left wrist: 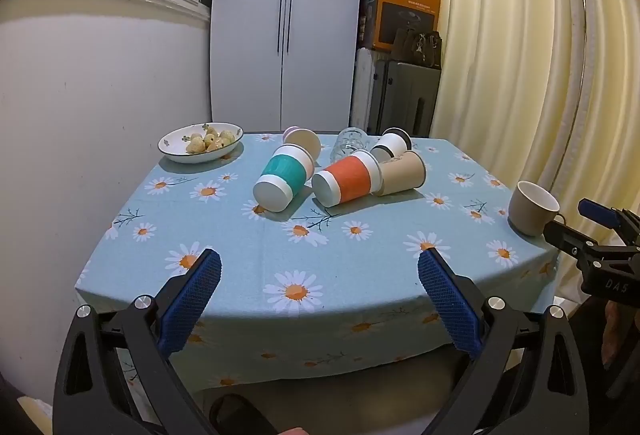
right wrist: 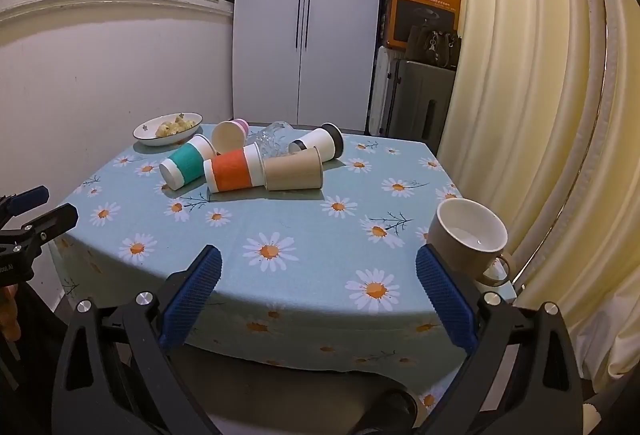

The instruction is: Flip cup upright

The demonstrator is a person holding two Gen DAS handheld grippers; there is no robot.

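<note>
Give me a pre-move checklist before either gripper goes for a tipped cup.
1. Left gripper open and empty: ok.
2. Right gripper open and empty: ok.
3. Beige ceramic mug already upright near the table's right edge: ok.
4. Teal-sleeved paper cup lying on its side, near side unobstructed: ok.
5. Orange-sleeved paper cup free of neighbours: not ok, the plain brown paper cup rests against it.
6. Clear glass orientation: cannot tell.

A beige mug point(right wrist: 468, 241) with white inside and a handle stands upright near the right front corner of the table point(right wrist: 304, 219), while several cups lie on their sides together near the back edge, among them a teal cup point(left wrist: 282, 179), an orange cup point(left wrist: 346, 177) and a brown paper cup point(left wrist: 400, 174).
</note>
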